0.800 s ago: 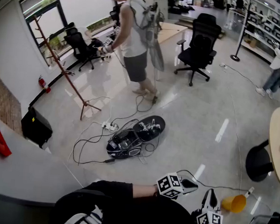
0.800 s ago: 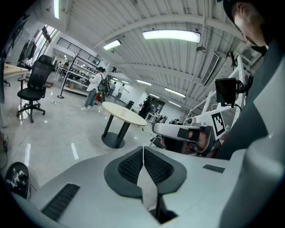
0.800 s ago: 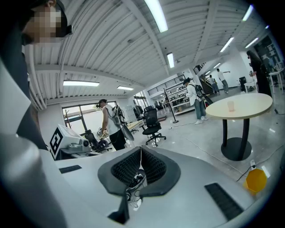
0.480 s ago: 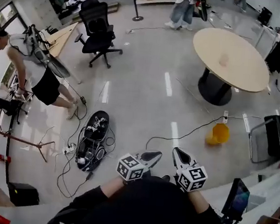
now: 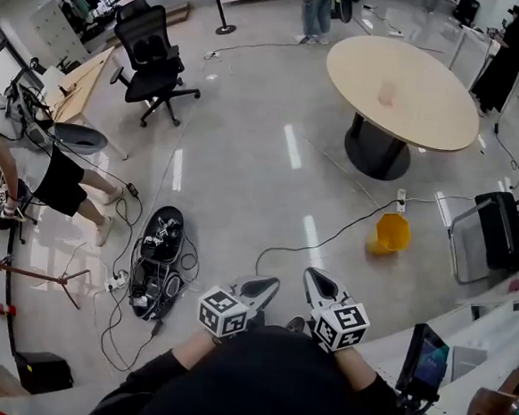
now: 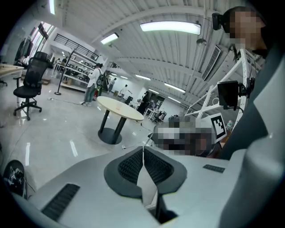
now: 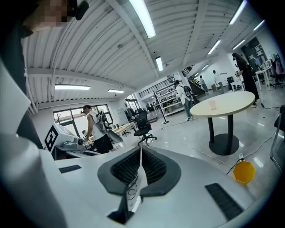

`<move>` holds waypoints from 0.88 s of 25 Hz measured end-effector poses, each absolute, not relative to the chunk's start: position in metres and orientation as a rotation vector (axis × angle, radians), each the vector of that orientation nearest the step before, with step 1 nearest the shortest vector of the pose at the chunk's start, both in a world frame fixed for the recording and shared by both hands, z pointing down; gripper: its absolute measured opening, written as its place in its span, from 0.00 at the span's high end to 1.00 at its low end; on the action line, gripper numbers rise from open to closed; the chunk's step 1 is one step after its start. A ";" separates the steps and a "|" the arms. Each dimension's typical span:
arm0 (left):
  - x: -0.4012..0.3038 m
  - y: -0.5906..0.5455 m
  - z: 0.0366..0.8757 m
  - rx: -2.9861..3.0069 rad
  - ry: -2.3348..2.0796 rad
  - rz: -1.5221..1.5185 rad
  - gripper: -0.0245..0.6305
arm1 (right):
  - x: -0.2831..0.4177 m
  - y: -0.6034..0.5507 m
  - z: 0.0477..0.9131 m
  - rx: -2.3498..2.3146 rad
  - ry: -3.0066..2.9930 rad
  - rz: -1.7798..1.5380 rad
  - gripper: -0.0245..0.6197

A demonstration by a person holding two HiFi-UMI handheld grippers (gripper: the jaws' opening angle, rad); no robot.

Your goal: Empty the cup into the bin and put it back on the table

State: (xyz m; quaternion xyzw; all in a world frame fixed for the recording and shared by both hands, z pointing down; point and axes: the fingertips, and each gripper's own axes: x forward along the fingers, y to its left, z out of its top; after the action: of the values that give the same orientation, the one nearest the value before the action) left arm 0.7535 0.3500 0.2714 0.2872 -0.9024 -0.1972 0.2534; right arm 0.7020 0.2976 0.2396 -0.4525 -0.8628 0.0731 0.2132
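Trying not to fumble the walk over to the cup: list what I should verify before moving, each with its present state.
1. Left gripper empty: ok, jaws together with nothing between them.
2. Right gripper empty: ok, also shut with nothing between its jaws, so it must open before any grasp.
3. Cup standing upright on the round table: ok.
4. Cup's contents: cannot tell, it is too small to see into.
5. Yellow bin in view on the floor beside the table: ok.
6. Walking path free: not ok, a cable runs across the floor between the person and the bin.
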 end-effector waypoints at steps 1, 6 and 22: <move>0.751 0.351 0.271 0.787 -2.449 -0.529 0.92 | 0.698 0.299 0.239 -1.247 -2.397 0.206 0.94; 0.731 0.377 0.269 0.792 -2.459 -0.542 0.93 | 0.684 0.326 0.237 -1.246 -2.392 0.171 0.94; 0.605 0.609 0.254 0.873 -2.467 -0.697 0.93 | 0.563 0.524 0.229 -0.997 -2.447 0.069 0.94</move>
State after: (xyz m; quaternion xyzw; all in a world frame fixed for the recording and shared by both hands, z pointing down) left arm 0.6052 0.6085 0.2538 0.3149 -0.8897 -0.2512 0.2150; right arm 0.5633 0.5241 0.2285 -0.3657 -0.8971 0.0251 0.2467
